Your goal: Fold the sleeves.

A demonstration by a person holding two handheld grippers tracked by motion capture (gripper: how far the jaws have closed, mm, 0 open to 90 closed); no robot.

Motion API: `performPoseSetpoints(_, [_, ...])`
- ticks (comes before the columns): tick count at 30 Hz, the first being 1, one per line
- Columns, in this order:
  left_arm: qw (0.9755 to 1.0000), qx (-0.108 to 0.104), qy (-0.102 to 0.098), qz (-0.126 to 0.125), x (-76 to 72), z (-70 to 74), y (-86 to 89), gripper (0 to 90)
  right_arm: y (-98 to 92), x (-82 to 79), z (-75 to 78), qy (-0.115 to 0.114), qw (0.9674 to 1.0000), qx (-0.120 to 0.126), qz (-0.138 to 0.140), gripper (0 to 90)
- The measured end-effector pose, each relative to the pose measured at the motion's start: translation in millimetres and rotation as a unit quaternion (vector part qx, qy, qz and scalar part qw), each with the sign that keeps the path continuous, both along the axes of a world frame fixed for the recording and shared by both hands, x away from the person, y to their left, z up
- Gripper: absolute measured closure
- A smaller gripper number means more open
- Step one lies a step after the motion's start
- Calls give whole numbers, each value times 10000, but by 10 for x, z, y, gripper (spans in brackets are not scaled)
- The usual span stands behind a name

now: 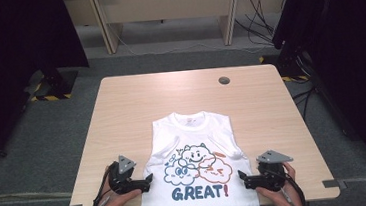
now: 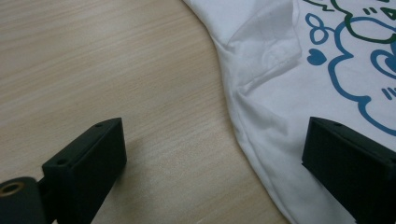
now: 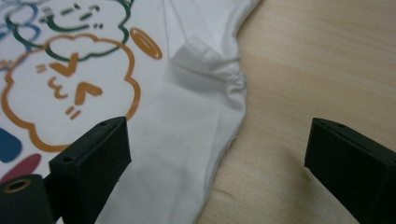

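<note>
White T-shirt (image 1: 196, 167), flat on desk (image 1: 121, 103); we hold left tongs (image 1: 147, 180) and right tongs (image 1: 242, 178) agape, straddling its side edges for folding.

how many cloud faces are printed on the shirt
3, on the white t-shirt above the word GREAT!: a blue cloud at the left, a green one top middle, an orange one at the right. None look hidden.

Soft white cloth T-shirt (image 1: 195, 152) on a matt, wood-grain table (image 1: 121, 113).
</note>
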State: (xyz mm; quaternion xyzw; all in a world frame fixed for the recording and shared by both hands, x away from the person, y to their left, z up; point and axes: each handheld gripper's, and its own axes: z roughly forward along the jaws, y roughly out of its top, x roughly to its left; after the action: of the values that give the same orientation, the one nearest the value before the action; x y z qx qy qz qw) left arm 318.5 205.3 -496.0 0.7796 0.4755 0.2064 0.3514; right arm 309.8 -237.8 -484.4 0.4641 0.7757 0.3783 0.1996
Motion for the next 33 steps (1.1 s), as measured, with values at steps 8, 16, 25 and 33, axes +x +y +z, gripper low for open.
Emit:
performPoseSetpoints(8, [10000, -1, 0, -3, 1, -1, 1, 50, -125, -68, 3, -54, 9999, 122, 30, 42])
performPoseSetpoints(16, [10000, 0, 0, -17, 5, -1, 3, 48, -224, -183, -23, -88, 9996, 249, -18, 42])
performPoseSetpoints(25, [10000, 0, 3, -33, 10, -2, 6, 44, -230, -269, -62, -70, 9997, 212, 21, 42])
performPoseSetpoints(33, [10000, -1, 3, -35, 12, -2, 6, 43, -252, -362, -61, -91, 9996, 282, -5, 42])
